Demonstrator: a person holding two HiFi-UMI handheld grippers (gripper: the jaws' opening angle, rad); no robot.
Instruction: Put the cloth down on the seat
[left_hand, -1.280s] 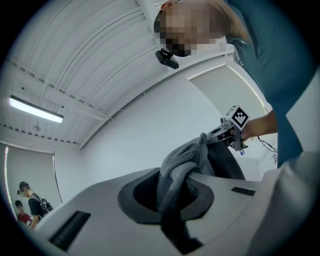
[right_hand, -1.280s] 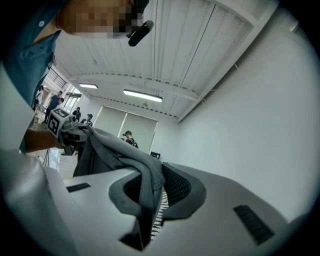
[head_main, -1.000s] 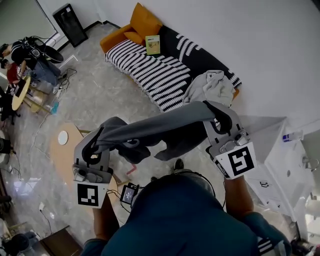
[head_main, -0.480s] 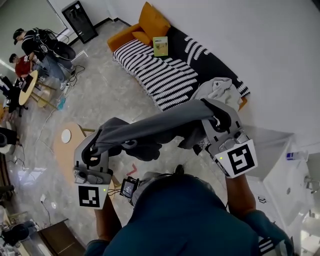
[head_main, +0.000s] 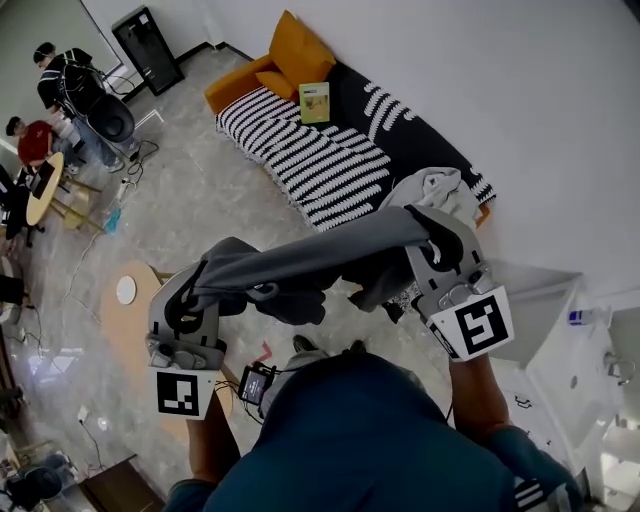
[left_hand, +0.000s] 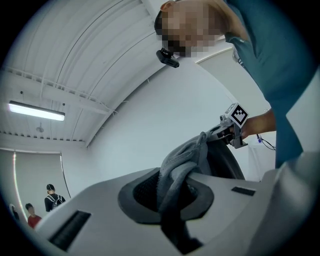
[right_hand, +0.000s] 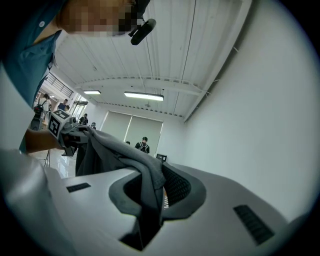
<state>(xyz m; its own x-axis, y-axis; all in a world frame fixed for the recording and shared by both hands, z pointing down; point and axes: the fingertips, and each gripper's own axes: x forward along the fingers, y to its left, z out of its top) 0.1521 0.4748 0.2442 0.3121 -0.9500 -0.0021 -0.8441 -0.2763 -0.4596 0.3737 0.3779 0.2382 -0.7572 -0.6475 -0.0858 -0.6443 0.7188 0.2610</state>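
Note:
A dark grey cloth (head_main: 320, 255) hangs stretched in the air between my two grippers, in front of the seat. The seat is a sofa (head_main: 320, 160) with a black-and-white striped cover, against the white wall. My left gripper (head_main: 203, 288) is shut on the cloth's left end (left_hand: 182, 160), which bunches between its jaws. My right gripper (head_main: 440, 240) is shut on the right end (right_hand: 120, 150), nearest the sofa's right end. A loose fold sags below the middle. In the left gripper view the right gripper (left_hand: 231, 131) shows beyond the cloth.
On the sofa lie a pale grey garment (head_main: 435, 190), an orange cushion (head_main: 300, 50) and a green book (head_main: 314, 102). A round wooden table (head_main: 130, 300) stands to the left below my left gripper. White furniture (head_main: 560, 340) stands at the right. People (head_main: 30, 140) sit far left.
Both grippers keep their hold and the cloth stays stretched. The sagging fold has swung slightly, and the view has shifted a little relative to the sofa.

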